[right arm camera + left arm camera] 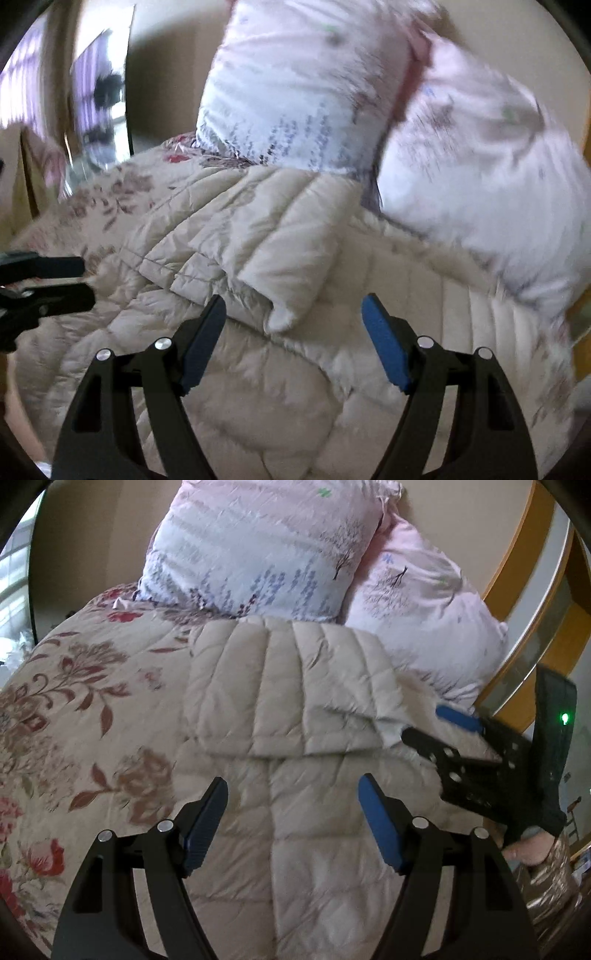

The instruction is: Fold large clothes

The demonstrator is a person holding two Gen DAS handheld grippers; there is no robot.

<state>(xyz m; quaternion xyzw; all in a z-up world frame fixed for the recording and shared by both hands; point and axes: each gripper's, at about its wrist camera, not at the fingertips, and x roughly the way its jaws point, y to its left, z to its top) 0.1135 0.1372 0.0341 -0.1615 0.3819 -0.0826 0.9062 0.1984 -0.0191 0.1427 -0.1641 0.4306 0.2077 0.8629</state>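
So the beige quilted puffer jacket [280, 709] is lying spread out on a floral bedspread [74, 686], running from the near edge up toward the two pink printed pillows [258, 550] at the far end. One padded section is already folded over on top of the rest — in the right wrist view it sits as a rumpled flap with its white-lined edge just beyond the fingertips.

The left gripper [293, 805] hangs over the near part of the jacket with its jaws wide apart, nothing between the blue pads, only fabric underneath. Same story for the right gripper [293, 321] — jaws spread, not clamped on anything, aimed at the folded flap. From the left view you can see it off to the right, over the jacket's right edge. That right view is pretty smeared, so finer detail there is hard to tell.
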